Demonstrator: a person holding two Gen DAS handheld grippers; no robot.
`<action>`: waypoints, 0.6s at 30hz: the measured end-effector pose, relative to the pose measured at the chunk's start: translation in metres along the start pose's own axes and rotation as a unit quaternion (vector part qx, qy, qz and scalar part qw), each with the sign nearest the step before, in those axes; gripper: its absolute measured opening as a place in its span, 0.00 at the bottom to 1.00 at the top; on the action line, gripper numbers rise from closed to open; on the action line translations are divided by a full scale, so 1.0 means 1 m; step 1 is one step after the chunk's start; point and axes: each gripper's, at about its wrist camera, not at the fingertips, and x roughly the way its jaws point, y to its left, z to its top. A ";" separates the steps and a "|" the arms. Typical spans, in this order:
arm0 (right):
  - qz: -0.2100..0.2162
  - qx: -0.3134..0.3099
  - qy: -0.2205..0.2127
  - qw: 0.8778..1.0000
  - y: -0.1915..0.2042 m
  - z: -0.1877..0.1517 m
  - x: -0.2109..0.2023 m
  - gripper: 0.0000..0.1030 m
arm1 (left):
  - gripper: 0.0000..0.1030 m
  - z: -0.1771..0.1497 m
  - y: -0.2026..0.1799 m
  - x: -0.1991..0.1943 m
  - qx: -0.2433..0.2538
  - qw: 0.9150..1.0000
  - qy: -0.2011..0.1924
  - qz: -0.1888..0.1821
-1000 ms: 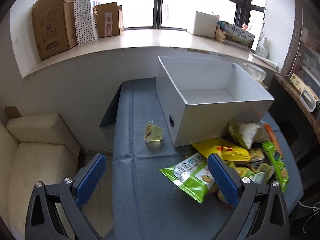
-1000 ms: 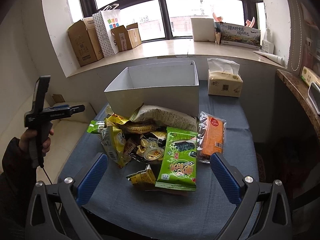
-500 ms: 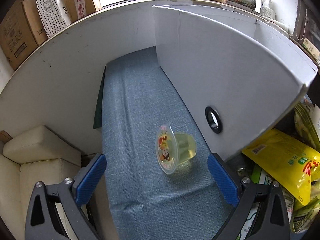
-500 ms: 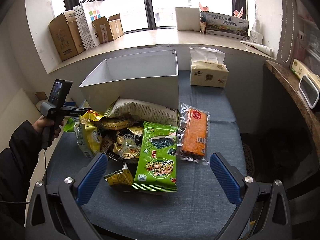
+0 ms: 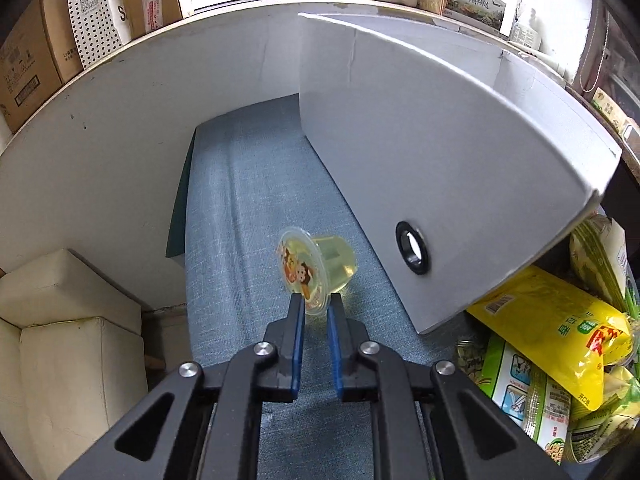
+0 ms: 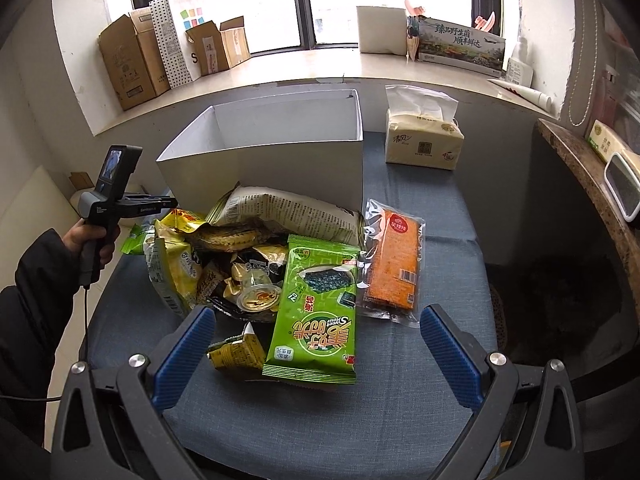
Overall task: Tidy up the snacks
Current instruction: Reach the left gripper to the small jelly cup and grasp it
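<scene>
2 blue fingers [image 5: 297, 332] of your left gripper [image 5: 315, 309] have just closed, pinching the jelly cup [image 5: 316, 266] rim, on the counter [image 5: 256, 208] at 9 o'clock of the box [image 5: 440, 168]; your right gripper [image 6: 316, 344] gapes, empty.

Left gripper [image 5: 315, 303]: jaws just closed from wide apart to nearly together; its blue pads [image 5: 297, 334] now pinch the rim of the jelly cup [image 5: 316, 266]
Left gripper's place: lower and nearer the cup than a second ago, close beside the white box [image 5: 440, 168]; the box's inside is no longer seen from its camera
Left hand [image 6: 94, 240]: seen from the right wrist view, it sits lower beside the snack pile [image 6: 256, 256] than a second ago
</scene>
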 end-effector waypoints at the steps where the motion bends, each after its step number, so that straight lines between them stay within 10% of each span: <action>1: 0.000 0.001 0.000 1.000 -0.001 0.000 0.000 1.00 | 0.13 0.000 0.000 -0.004 0.001 1.000 -0.004 -0.003; 5: 0.004 0.005 0.004 1.000 -0.003 0.001 0.004 1.00 | 0.19 0.001 -0.002 -0.015 0.019 1.000 -0.010 -0.004; 10: -0.001 0.001 0.009 1.000 -0.001 0.001 0.006 1.00 | 0.83 0.013 0.004 -0.012 0.034 0.999 -0.011 -0.012; 18: -0.018 0.008 0.022 1.000 -0.002 0.004 0.014 1.00 | 0.83 0.028 0.005 0.015 0.078 0.997 0.003 -0.017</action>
